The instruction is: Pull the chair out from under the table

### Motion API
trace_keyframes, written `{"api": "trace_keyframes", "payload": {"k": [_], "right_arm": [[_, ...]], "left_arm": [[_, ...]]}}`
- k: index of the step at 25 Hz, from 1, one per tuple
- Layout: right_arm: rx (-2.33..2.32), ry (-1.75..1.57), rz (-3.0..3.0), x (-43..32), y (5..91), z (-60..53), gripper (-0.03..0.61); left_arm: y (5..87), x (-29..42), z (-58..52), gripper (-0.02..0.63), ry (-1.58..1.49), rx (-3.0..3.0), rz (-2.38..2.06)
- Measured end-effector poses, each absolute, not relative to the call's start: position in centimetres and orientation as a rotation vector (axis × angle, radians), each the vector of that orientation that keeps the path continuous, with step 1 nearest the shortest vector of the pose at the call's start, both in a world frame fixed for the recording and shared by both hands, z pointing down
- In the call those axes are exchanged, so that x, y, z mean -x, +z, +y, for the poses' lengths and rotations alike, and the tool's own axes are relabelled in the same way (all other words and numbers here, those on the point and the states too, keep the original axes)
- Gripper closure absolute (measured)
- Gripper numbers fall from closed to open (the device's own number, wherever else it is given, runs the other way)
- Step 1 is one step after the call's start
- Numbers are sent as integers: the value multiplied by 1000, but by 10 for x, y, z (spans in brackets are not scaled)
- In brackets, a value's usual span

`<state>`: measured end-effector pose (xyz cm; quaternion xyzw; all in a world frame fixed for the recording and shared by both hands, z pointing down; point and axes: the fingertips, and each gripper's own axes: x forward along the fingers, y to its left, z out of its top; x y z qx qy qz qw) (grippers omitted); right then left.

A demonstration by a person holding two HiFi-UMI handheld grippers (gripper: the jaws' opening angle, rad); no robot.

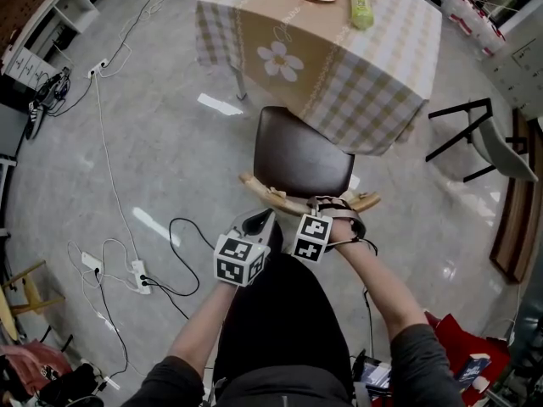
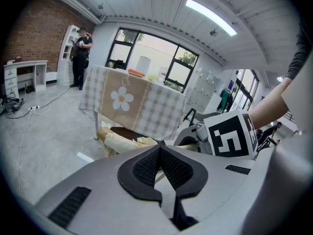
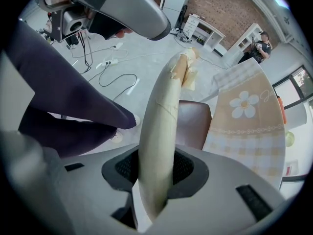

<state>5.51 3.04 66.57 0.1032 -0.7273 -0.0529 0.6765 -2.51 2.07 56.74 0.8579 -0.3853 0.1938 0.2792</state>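
Your right gripper (image 1: 333, 206) fingers (image 3: 186, 168) squeeze the chair (image 1: 301, 155) back so it can slide out (left gripper (image 1: 261, 223) fingers closed, empty).

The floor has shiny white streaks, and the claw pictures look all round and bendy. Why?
Head view: the streaks on the floor are glare, probably reflected ceiling lights like those in the left gripper view. Both gripper views: wide-angle lenses curve straight lines and darken the corners. Right gripper view: the chair's top rail, clamped in the right claw, looks huge because it is so close.
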Motion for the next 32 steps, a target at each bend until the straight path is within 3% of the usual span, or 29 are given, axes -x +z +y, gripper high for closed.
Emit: {"api": "trace_keyframes", "payload": {"k": [32], "right_arm": [[-294,-75,-1619,-21,667,87,462]], "left_arm": [[574,77,75,606,588,-2339,-905]]}}
